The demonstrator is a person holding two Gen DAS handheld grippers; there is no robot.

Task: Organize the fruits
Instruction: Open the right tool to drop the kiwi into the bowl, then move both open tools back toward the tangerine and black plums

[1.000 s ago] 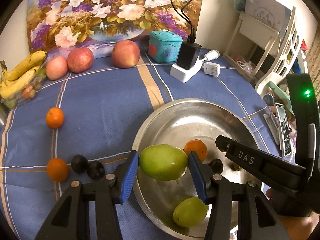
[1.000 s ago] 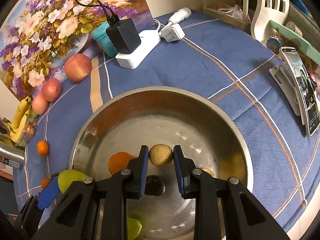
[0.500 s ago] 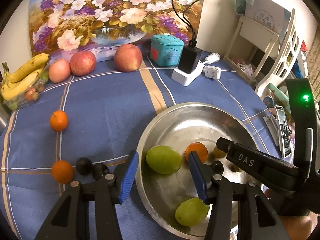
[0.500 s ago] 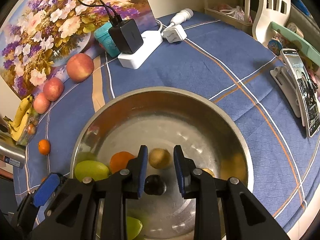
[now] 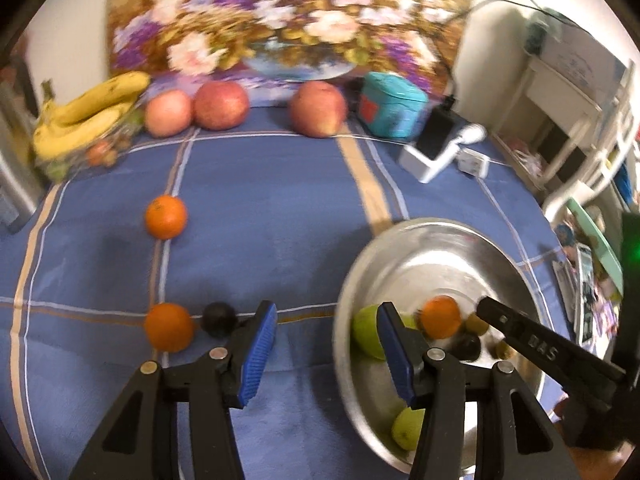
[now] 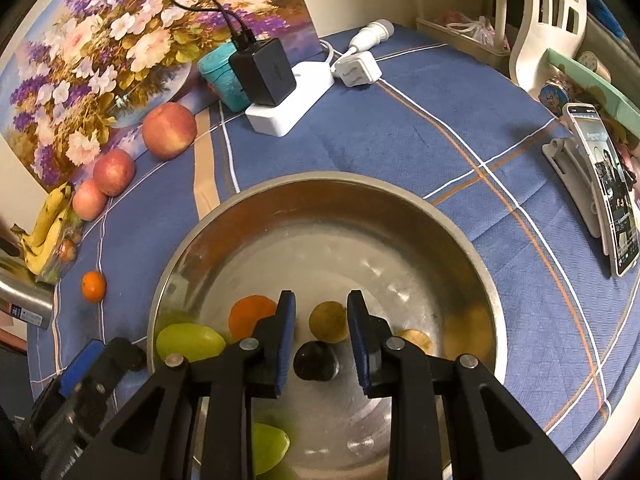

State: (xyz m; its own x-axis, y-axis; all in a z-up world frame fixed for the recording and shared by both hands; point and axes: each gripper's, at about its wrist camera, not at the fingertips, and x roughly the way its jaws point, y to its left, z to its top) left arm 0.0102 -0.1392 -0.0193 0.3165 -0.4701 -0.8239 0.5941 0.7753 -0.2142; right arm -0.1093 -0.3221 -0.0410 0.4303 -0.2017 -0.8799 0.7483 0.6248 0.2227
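I note two green fruits [image 6: 189, 342], an orange [image 6: 252, 315] and small dark and tan pieces lying in the steel bowl [image 6: 320, 184]; more fruit sits on the blue cloth [image 5: 260, 220]. My left gripper [image 5: 326, 354] hangs spread and empty astride the bowl's rim; my right gripper [image 6: 321, 342] hovers parted and empty above the bowl's floor.

place: home living room | evidence: blue plaid tablecloth [image 6: 400, 128], floral still-life painting [image 5: 280, 20], white charging dock [image 6: 288, 100], smartphone on white stand [image 6: 604, 192], white plastic chair [image 6: 552, 12]

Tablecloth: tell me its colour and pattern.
Blue tablecloth with white and tan crossing stripes; clearest in the right wrist view.
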